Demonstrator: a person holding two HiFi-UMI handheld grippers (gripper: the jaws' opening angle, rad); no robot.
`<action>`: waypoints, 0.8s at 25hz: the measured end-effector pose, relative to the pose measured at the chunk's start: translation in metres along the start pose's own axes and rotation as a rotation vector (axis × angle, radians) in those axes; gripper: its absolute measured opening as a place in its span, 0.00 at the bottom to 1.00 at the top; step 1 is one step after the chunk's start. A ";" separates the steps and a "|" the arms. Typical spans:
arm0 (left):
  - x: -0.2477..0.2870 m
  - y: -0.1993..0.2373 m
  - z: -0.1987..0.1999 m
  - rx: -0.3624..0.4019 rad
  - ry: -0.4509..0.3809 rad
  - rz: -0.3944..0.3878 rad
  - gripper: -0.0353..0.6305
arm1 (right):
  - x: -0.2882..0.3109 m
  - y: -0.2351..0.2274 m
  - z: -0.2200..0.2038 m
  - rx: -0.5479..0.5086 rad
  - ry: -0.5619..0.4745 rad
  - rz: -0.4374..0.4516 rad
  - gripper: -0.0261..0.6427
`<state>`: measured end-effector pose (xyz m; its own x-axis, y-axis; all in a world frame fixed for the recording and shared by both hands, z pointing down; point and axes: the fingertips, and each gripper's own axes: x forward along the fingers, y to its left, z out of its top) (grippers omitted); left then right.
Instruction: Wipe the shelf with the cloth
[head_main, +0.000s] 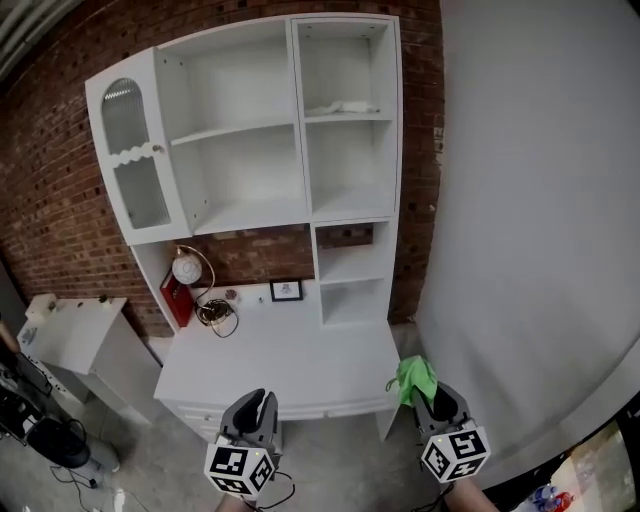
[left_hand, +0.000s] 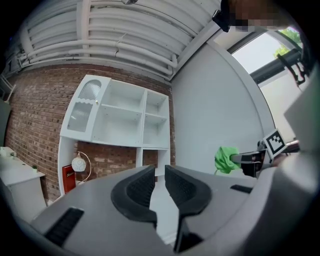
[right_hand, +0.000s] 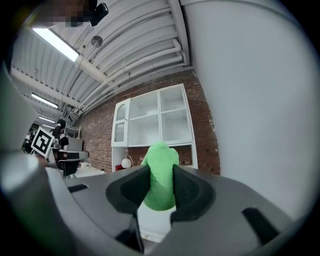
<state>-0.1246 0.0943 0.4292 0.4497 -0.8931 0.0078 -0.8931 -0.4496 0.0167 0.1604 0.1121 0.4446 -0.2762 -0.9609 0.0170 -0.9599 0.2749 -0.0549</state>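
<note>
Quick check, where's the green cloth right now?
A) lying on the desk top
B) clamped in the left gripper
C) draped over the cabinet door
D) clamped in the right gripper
D: the right gripper view shows the green cloth pinched between the jaws of the right gripper, while the left gripper has its jaws slightly apart with nothing between them.

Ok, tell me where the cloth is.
The green cloth is clamped in the right gripper, lower right in the head view, off the front right corner of the desk.
</note>
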 end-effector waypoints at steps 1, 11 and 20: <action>0.000 -0.005 0.001 0.001 -0.001 0.003 0.15 | -0.003 -0.003 0.002 0.002 -0.004 0.006 0.22; -0.012 -0.062 -0.003 0.018 0.000 0.047 0.15 | -0.033 -0.042 0.003 0.027 -0.037 0.059 0.22; 0.002 -0.077 -0.011 0.017 0.022 0.062 0.15 | -0.029 -0.072 -0.018 0.049 0.014 0.036 0.22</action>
<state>-0.0551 0.1274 0.4391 0.3931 -0.9190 0.0303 -0.9194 -0.3933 -0.0016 0.2370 0.1211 0.4658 -0.3114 -0.9499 0.0280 -0.9459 0.3071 -0.1044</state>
